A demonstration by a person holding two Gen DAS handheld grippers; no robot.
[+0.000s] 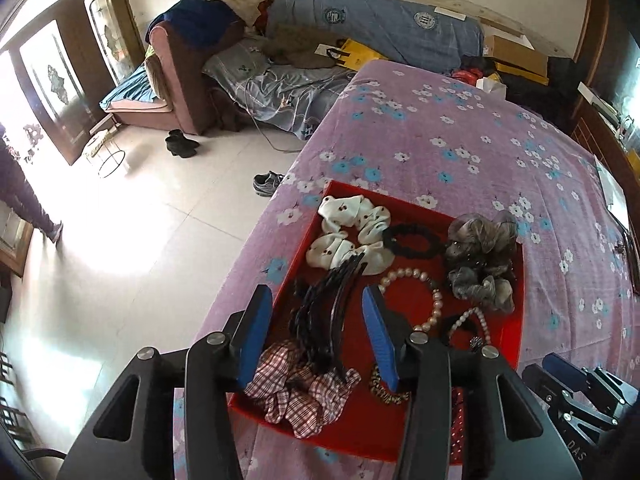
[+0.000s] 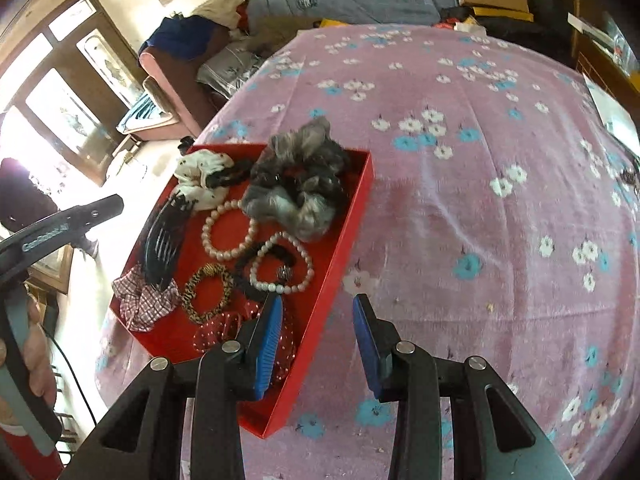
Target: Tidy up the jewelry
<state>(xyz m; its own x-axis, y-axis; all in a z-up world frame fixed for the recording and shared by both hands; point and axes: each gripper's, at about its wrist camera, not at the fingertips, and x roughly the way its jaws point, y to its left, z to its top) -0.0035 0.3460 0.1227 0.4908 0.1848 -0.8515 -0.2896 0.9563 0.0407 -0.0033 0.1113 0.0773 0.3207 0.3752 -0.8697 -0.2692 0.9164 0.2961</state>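
Red tray (image 1: 516, 332) on the floral tabletop (image 1: 460, 140), both grippers empty, fingers spread.
Left gripper (image 1: 318, 334) is nearer — the black hair comb (image 1: 340, 300) lies between its fingers, long axis pointing away; right gripper (image 2: 316, 344) straddles the tray's wall.

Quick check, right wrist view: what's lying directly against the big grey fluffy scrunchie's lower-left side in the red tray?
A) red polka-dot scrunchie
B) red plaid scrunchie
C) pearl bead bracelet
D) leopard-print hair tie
C: the pearl bead bracelet sits right up against the lower-left edge of the grey fluffy scrunchie in the red cardboard tray; the other options lie nearer the camera, apart from it.
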